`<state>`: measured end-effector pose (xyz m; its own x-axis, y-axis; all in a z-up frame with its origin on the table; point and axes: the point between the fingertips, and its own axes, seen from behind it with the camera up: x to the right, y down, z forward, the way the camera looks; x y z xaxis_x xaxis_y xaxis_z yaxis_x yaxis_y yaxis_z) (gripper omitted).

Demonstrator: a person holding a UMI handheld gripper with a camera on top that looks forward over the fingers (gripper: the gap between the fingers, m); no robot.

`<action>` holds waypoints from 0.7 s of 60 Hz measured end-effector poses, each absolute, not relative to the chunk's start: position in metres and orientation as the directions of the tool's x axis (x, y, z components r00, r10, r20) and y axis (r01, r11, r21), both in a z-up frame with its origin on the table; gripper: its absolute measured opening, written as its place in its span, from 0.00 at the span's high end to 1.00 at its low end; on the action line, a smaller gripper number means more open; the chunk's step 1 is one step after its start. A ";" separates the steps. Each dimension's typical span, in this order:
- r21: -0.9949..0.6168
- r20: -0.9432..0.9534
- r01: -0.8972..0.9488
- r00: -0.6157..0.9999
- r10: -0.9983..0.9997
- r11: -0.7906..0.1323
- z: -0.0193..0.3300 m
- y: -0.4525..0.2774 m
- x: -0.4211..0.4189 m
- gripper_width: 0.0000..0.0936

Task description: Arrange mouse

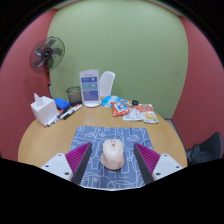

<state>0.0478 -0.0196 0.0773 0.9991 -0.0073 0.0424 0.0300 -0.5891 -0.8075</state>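
Mouse [113, 153] sits right between the two fingers of the hand-held gripper [112, 160], resting on a dark patterned mouse mat [110, 140] that lies on the round wooden counter [45, 140]. It's a pale, beige-ish mouse, nose pointing away from the camera. The pink pads [78, 157] stand apart with a visible gap on either side of the mouse, so the jaws are spread and nothing is clamped yet.

Looks like the grab step is what's in hand: fingers are lined up around the mouse, but the squeeze hasn't happened. Next move probably calls for closing evenly on the mouse's sides without shoving it across the mat, then placing it squarely where it belongs.

Further out on the counter there's a white tissue box [43, 110], a blue-and-white carton [90, 88], some snack packets [135, 112], and a fan [46, 54] against the red wall beyond.
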 end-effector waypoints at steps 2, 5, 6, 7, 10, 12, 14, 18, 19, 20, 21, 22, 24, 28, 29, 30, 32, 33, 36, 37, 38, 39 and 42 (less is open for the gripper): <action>-0.815 0.044 0.030 0.999 -0.011 -0.579 0.090 -0.029 0.045 0.10; -0.828 0.048 0.029 0.999 -0.019 -0.561 0.111 -0.045 0.040 0.09; -0.832 0.052 0.030 0.998 -0.024 -0.553 0.118 -0.050 0.038 0.10; -0.837 0.055 0.031 0.998 -0.028 -0.546 0.124 -0.056 0.037 0.10; -0.848 0.064 0.033 0.997 -0.041 -0.529 0.143 -0.076 0.034 0.10; -0.855 0.072 0.036 0.996 -0.050 -0.518 0.155 -0.089 0.032 0.10; -0.862 0.078 0.039 0.995 -0.057 -0.505 0.167 -0.103 0.030 0.10; -0.868 0.095 0.050 0.993 -0.066 -0.494 0.186 -0.132 0.024 0.10; -0.869 0.098 0.053 0.993 -0.068 -0.492 0.190 -0.139 0.022 0.10; -0.870 0.102 0.056 0.992 -0.069 -0.490 0.193 -0.147 0.021 0.10; -0.871 0.105 0.058 0.992 -0.069 -0.488 0.197 -0.154 0.019 0.10; -0.873 0.109 0.062 0.992 -0.070 -0.484 0.201 -0.162 0.018 0.10; -0.876 0.116 0.068 0.991 -0.071 -0.478 0.208 -0.176 0.015 0.10; -0.874 0.129 0.080 0.989 -0.072 -0.479 0.217 -0.203 0.009 0.10; -0.874 0.131 0.082 0.989 -0.071 -0.479 0.219 -0.209 0.007 0.11; -0.874 0.132 0.082 0.989 -0.071 -0.478 0.220 -0.215 0.006 0.11; -0.874 0.134 0.084 0.988 -0.071 -0.478 0.223 -0.226 0.003 0.10; -0.874 0.136 0.086 0.988 -0.071 -0.479 0.223 -0.231 0.002 0.11; -0.872 0.143 0.093 0.987 -0.068 -0.480 0.227 -0.245 -0.001 0.10; -0.872 0.143 0.093 0.987 -0.069 -0.480 0.227 -0.248 -0.002 0.11; -0.872 0.142 0.093 0.987 -0.068 -0.480 0.227 -0.251 -0.002 0.10; -0.871 0.141 0.091 0.988 -0.067 -0.482 0.228 -0.255 -0.003 0.11; -0.871 0.136 0.088 0.989 -0.065 -0.484 0.227 -0.260 -0.004 0.10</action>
